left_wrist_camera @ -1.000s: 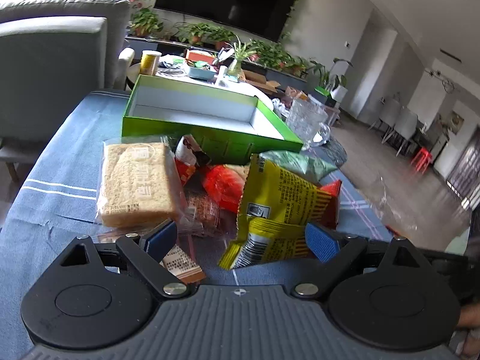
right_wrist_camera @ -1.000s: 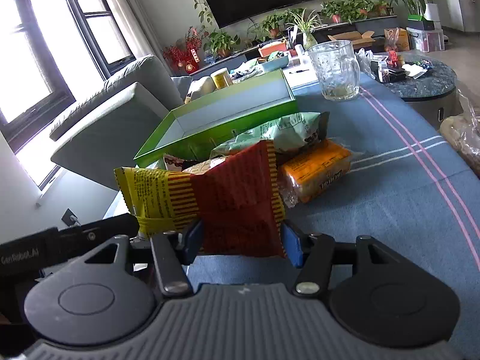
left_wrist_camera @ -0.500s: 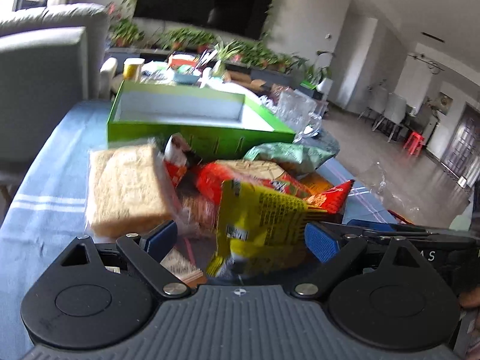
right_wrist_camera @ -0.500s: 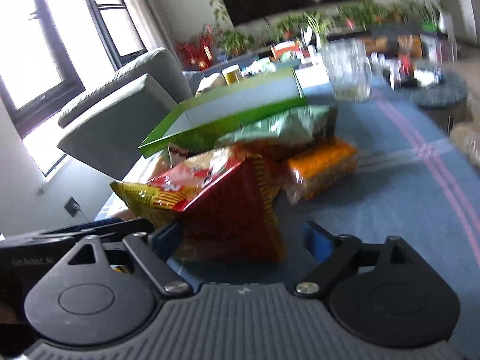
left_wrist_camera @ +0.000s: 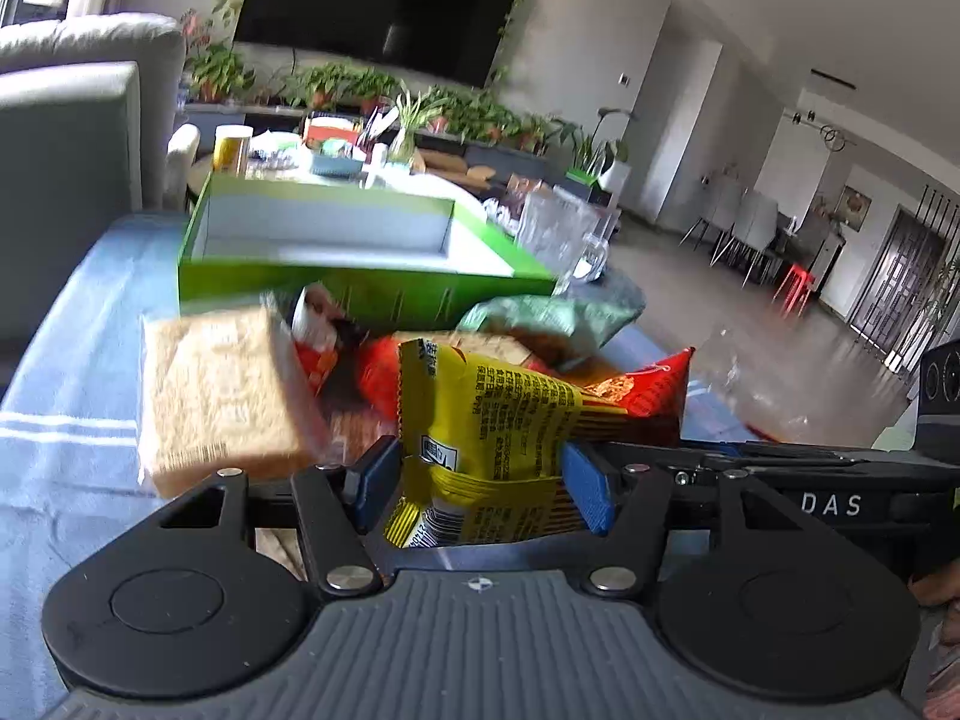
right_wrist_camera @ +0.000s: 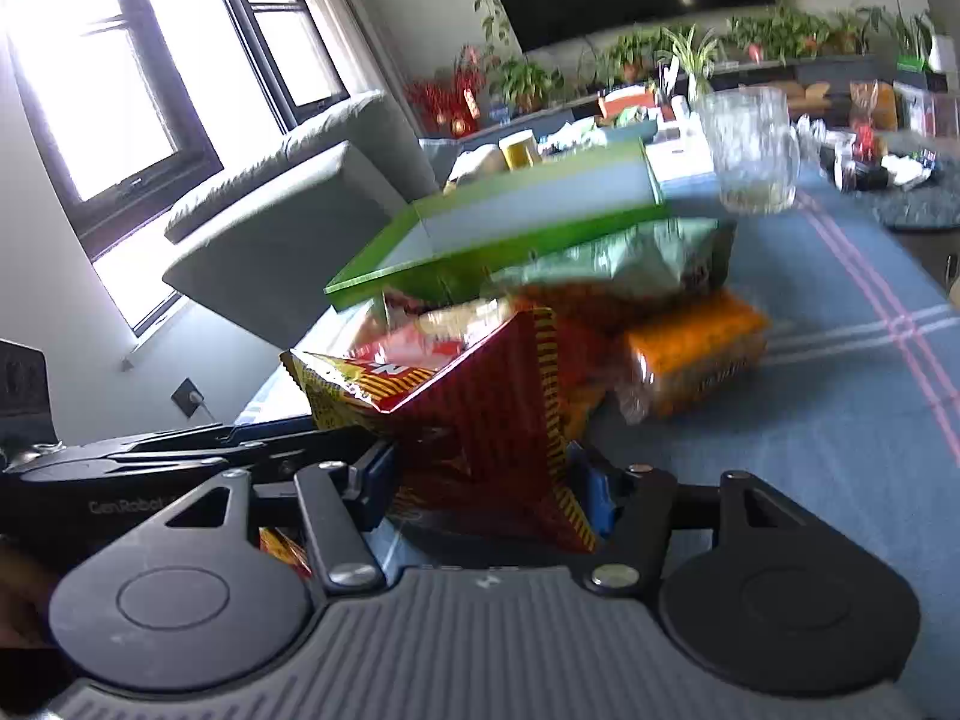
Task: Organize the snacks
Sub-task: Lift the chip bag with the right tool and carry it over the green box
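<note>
A yellow-and-red snack bag (left_wrist_camera: 498,414) is lifted between both grippers above the pile. My left gripper (left_wrist_camera: 480,486) has the bag's yellow end between its blue pads; its jaws are closing and both pads touch the bag. My right gripper (right_wrist_camera: 489,486) holds the red end of the same bag (right_wrist_camera: 480,414), jaws closing too, pads against the crumpled foil. Behind lies the open green box (left_wrist_camera: 372,294), its white inside bare. A pale cracker pack (left_wrist_camera: 216,396), a green bag (left_wrist_camera: 552,318) and an orange pack (right_wrist_camera: 696,360) lie in the pile.
A glass mug (right_wrist_camera: 750,150) stands beyond the box on the blue striped cloth (right_wrist_camera: 840,420). A grey armchair (left_wrist_camera: 66,138) is at the left. Plants, a cluttered low table and a dark television fill the background.
Both grippers' jaws have drawn in from wide open onto the yellow-and-red bag. The bag has lifted and crumpled between them.
</note>
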`<state>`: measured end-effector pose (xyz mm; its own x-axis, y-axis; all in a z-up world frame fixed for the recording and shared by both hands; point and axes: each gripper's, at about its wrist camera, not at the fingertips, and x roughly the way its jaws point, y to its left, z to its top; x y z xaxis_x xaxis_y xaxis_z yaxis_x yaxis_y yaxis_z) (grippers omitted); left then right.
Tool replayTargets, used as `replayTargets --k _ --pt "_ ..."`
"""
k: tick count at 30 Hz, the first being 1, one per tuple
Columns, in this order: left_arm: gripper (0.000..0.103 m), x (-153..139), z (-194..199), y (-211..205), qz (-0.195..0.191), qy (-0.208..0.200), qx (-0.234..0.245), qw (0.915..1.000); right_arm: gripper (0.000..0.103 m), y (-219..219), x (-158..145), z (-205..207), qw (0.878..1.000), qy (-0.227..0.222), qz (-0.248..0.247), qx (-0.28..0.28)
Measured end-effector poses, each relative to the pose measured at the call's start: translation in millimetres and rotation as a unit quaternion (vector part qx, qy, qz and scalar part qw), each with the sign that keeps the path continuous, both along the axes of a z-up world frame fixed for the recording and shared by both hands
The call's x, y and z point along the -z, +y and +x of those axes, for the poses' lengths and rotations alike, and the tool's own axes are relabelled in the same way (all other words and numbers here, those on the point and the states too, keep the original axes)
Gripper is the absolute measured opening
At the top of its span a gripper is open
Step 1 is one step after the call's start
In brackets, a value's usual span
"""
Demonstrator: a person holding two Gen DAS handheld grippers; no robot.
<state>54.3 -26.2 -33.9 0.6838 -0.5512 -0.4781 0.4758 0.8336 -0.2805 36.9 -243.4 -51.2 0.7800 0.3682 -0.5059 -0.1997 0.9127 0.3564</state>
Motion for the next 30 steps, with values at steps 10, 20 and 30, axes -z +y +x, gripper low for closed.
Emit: replayTargets --k 10,20,30 --pt "0.06 -54.5 -1.9 7.2 0.001 -0.088 -0.027 0.9957 0.065 4.8 -47.2 0.6 0.998 -0.059 0.019 -0.005" --pt "0.06 -76.6 58.3 11.9 0.021 -0.097 -0.059 0.9933 0.065 10.0 -66.2 72.0 0.996 -0.063 0.056 -0.029" --pt "0.06 -75.4 127.0 16.2 0.031 -0.072 -0.073 0.9942 0.065 12.0 -67.3 134.5 0.997 -0.029 0.071 -0.025"
